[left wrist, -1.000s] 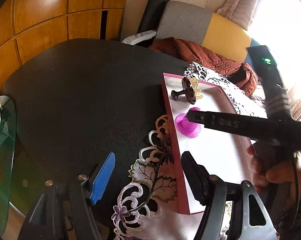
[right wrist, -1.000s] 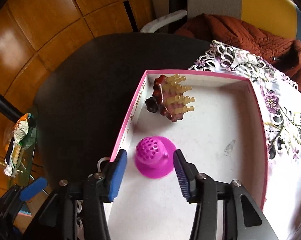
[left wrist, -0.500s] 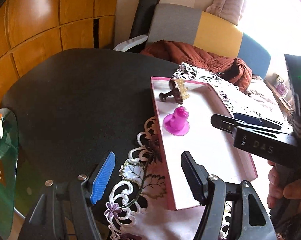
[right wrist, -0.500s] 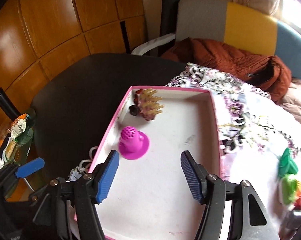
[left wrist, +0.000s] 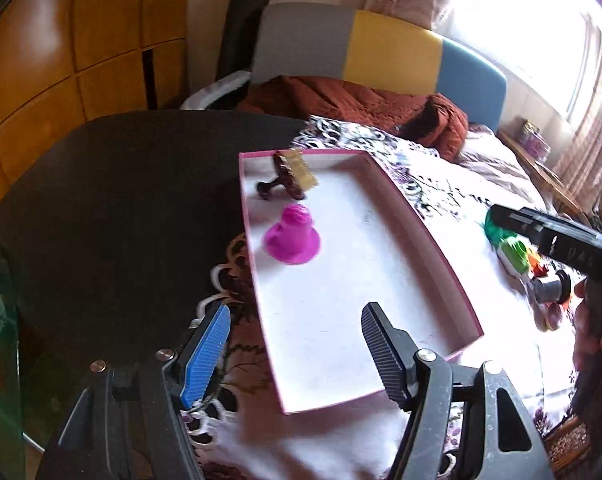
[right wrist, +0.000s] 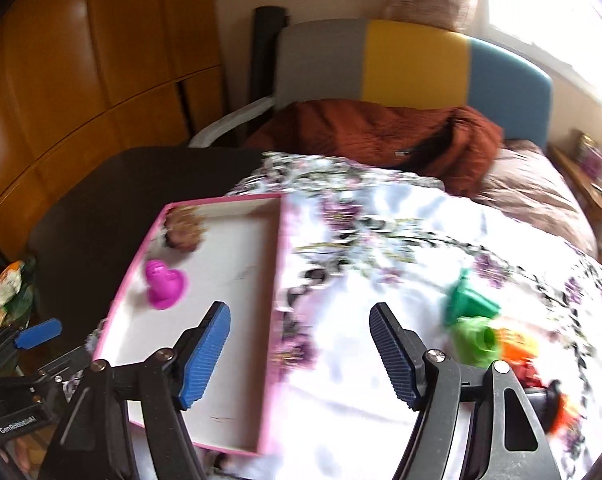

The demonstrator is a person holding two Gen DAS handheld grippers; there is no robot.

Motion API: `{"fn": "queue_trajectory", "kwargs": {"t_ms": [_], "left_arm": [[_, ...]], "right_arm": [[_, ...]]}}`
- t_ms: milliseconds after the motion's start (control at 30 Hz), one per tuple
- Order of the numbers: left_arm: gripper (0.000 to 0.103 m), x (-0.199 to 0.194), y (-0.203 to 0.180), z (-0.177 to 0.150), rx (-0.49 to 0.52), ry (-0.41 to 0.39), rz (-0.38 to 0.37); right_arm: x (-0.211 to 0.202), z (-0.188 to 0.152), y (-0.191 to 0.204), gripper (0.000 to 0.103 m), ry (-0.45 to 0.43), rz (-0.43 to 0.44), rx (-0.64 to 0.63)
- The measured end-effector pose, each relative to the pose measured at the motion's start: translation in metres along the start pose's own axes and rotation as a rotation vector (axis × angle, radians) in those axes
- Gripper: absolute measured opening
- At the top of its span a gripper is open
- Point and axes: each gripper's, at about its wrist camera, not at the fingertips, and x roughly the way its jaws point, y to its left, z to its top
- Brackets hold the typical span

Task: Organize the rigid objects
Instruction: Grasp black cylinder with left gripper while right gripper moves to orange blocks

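Right gripper (right wrist: 301, 354) has its jaws standing well apart with nothing between them; they have just been opening, and the pads hang over the floral tablecloth (right wrist: 381, 240) just beside the right wall of the pink-rimmed tray (right wrist: 279, 280). Ahead and to the left of this gripper, inside the tray, the magenta cup-shaped piece (right wrist: 163, 286) sits on the white floor near the left wall, and beyond it in the far left corner lies the brown hair clip (right wrist: 183, 232) with pale teeth, blurred in this view. Off to the right of the gripper's right finger a cluster of small items rests on the cloth: a dark green piece (right wrist: 467, 300), a lime green piece (right wrist: 479, 344) just beside it, and orange and red bits nearer the frame edge, too smeared to name. Left gripper (left wrist: 295, 350) also holds its jaws apart and empty, straddling the near left wall of the tray (left wrist: 261, 320), its blue pad (left wrist: 205, 354) over the lace edge of the cloth and the black table (left wrist: 121, 200), its dark pad over the tray floor. Ahead of it stands the magenta piece (left wrist: 293, 236), the clip (left wrist: 289, 174) further on. To its right a hand (left wrist: 597, 336) grips the other tool's handle.
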Motion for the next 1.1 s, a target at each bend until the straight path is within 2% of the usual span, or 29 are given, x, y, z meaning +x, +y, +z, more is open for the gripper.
{"fn": "queue_trajectory", "kwargs": {"t_ms": [167, 300, 400, 567, 633, 733, 833, 1100], "left_arm": [[0.069, 0.004, -0.022, 0.001, 0.055, 0.014, -0.029], [0.069, 0.01, -0.042, 0.005, 0.077, 0.042, -0.078], [0.069, 0.014, -0.058, 0.009, 0.088, 0.062, -0.118], [0.069, 0.018, -0.102, 0.012, 0.189, 0.071, -0.196], [0.069, 0.023, -0.12, 0.011, 0.227, 0.087, -0.223], [0.069, 0.033, -0.151, 0.01, 0.276, 0.124, -0.286], [0.068, 0.041, -0.179, 0.009, 0.291, 0.17, -0.361], [0.069, 0.063, -0.266, 0.015, 0.303, 0.288, -0.562]], "right_arm": [[-0.02, -0.001, -0.057, 0.075, -0.024, -0.097, 0.078], [-0.042, -0.007, -0.116, 0.081, -0.05, -0.195, 0.157], [-0.054, -0.017, -0.167, 0.081, -0.069, -0.293, 0.272], [-0.065, -0.057, -0.248, 0.081, -0.09, -0.463, 0.531], [-0.065, -0.074, -0.276, 0.081, -0.05, -0.457, 0.682], [-0.074, -0.086, -0.3, 0.081, -0.08, -0.444, 0.823], [-0.073, -0.094, -0.305, 0.081, -0.071, -0.41, 0.886], [-0.076, -0.097, -0.307, 0.085, -0.099, -0.382, 0.917]]}}
